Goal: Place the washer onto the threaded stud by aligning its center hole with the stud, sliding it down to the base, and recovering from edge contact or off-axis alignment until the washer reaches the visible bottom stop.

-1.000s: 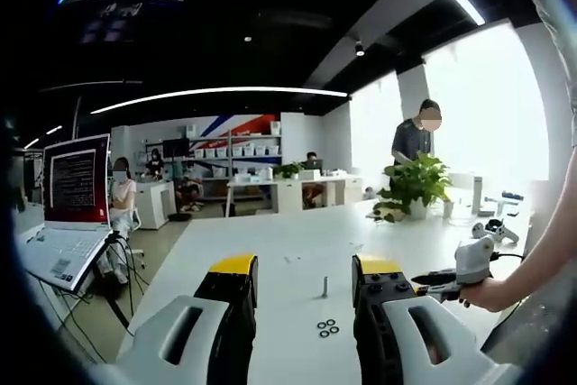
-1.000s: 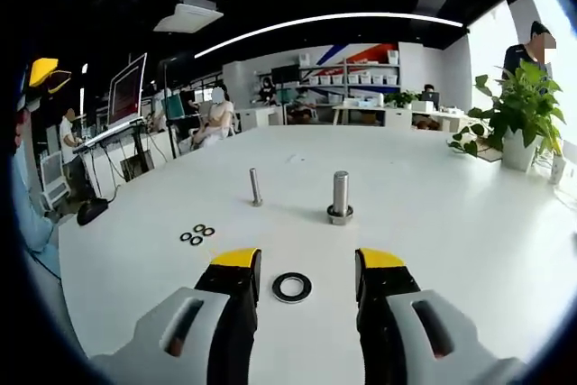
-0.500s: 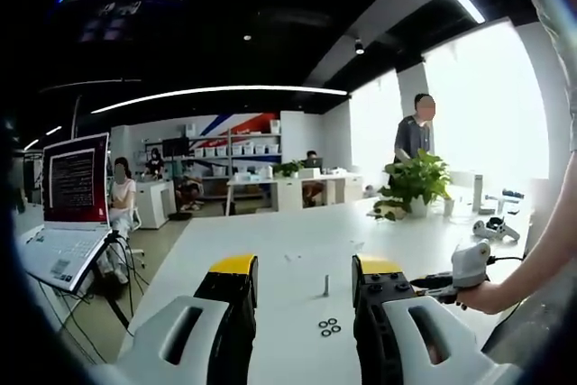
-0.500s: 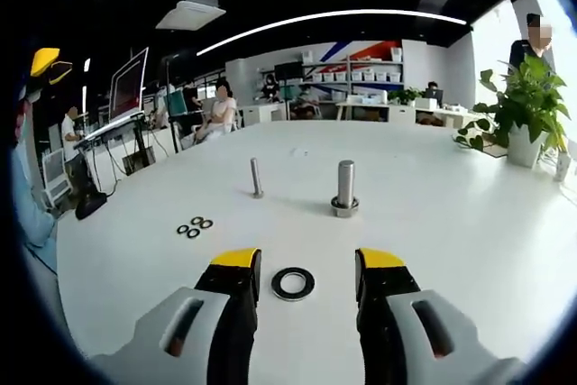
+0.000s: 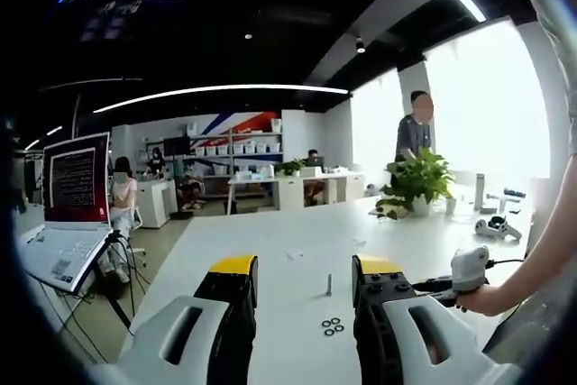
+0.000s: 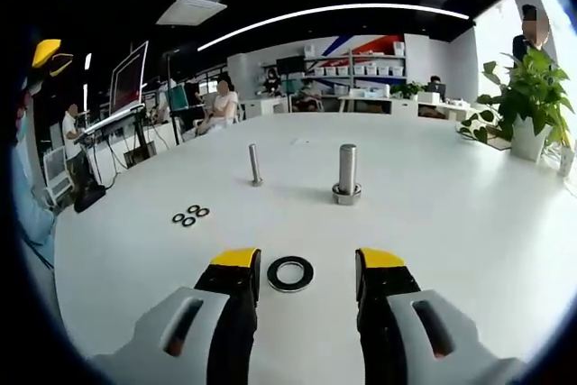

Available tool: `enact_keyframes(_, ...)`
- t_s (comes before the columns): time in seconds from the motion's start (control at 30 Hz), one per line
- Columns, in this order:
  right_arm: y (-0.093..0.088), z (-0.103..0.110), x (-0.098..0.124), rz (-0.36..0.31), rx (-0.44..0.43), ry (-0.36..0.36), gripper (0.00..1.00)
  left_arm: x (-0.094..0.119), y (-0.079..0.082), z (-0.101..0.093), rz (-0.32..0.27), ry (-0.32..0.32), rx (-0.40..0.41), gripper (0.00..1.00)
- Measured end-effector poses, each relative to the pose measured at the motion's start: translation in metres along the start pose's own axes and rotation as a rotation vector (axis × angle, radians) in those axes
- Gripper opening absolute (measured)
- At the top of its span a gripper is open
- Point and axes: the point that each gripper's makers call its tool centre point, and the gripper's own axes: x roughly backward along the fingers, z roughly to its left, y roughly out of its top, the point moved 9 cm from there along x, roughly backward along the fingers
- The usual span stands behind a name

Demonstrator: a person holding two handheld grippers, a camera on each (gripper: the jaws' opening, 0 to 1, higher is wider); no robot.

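A large dark washer (image 6: 290,273) lies flat on the white table (image 6: 451,223), right between the yellow tips of my right gripper (image 6: 299,264), which is open around it. Beyond it stands the thick threaded stud (image 6: 347,173) with a nut at its base, upright. A thinner stud (image 6: 254,164) stands to its left, and shows small in the left gripper view as the thin stud (image 5: 328,284). My left gripper (image 5: 301,273) hangs open well above the table with nothing between its jaws. The other gripper (image 5: 460,272), held by a hand, enters that view from the right.
Three small washers (image 6: 187,215) lie in a cluster left of the studs, also the small washers (image 5: 331,325). A potted plant (image 6: 527,105) stands at the right, a laptop (image 5: 68,214) on the left table edge. People sit and stand in the background.
The right gripper has crept forward and lower, so the large washer now sits closer between its tips. The left gripper view has barely shifted; the other gripper dropped slightly in it.
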Motion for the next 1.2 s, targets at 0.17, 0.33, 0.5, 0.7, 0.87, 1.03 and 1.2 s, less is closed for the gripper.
enact_keyframes(0.17,-0.003,0.0,-0.003,0.006,-0.003,0.003,0.44,0.0,-0.002,0.0,0.003,0.0,-0.001,0.4)
enact_keyframes(0.33,-0.008,0.002,-0.005,0.019,0.004,0.012,0.44,0.0,-0.004,0.0,0.009,0.002,0.001,0.4)
enact_keyframes(0.5,-0.01,0.005,-0.007,0.026,0.001,0.015,0.44,-0.001,-0.003,0.001,0.008,0.003,0.0,0.4)
enact_keyframes(0.7,-0.013,0.006,-0.009,0.034,0.001,0.018,0.44,-0.002,-0.002,0.002,0.004,0.007,0.001,0.4)
enact_keyframes(0.87,-0.013,0.006,-0.012,0.029,0.007,0.016,0.44,-0.002,-0.004,0.002,0.008,0.007,0.002,0.4)
enact_keyframes(1.03,-0.013,0.007,-0.014,0.026,0.013,0.015,0.44,-0.002,-0.006,0.001,0.012,0.005,0.004,0.4)
enact_keyframes(1.2,-0.012,0.007,-0.014,0.024,0.022,0.015,0.44,-0.002,-0.006,0.001,0.012,0.007,0.003,0.4)
